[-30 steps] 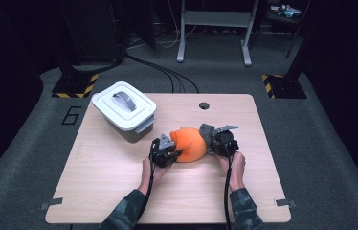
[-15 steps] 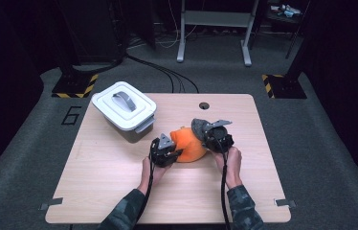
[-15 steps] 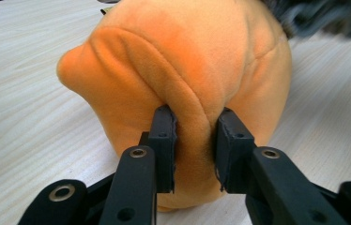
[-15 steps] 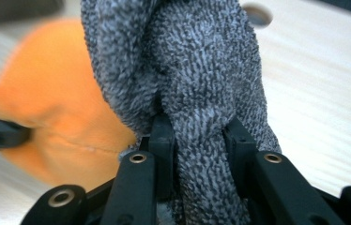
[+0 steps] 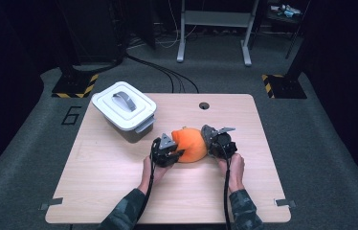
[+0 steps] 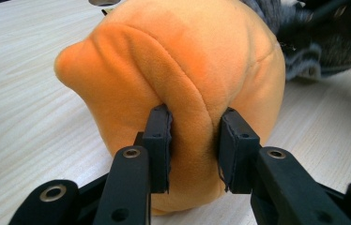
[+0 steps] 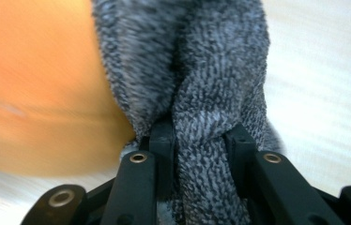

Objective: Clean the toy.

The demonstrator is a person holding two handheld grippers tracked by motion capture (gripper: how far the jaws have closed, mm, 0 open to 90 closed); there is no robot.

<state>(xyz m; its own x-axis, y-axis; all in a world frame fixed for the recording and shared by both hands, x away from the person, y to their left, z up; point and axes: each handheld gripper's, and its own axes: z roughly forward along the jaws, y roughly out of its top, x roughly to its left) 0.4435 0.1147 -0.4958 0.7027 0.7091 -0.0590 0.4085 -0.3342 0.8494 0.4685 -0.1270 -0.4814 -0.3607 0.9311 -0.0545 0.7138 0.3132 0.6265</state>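
An orange plush toy (image 5: 190,143) lies mid-table between both hands. My left gripper (image 5: 171,154) is shut on a fold of its orange fabric; in the left gripper view the jaws pinch the plush toy (image 6: 183,93) from both sides. A grey fuzzy cloth (image 5: 209,134) sits against the toy's right side. My right gripper (image 5: 214,142) is shut on that grey cloth (image 7: 206,117), a bunched ridge of it squeezed between the jaws, with the orange plush toy (image 7: 37,89) blurred at the left.
A white lidded box (image 5: 124,109) with a grey handle stands at the table's back left, close to the left hand. A round cable hole (image 5: 204,105) sits near the table's (image 5: 95,182) far edge. Beyond the table are floor cables and a metal stand.
The right gripper and the grey cloth shifted slightly against the toy's right side. The left gripper keeps its hold in place.
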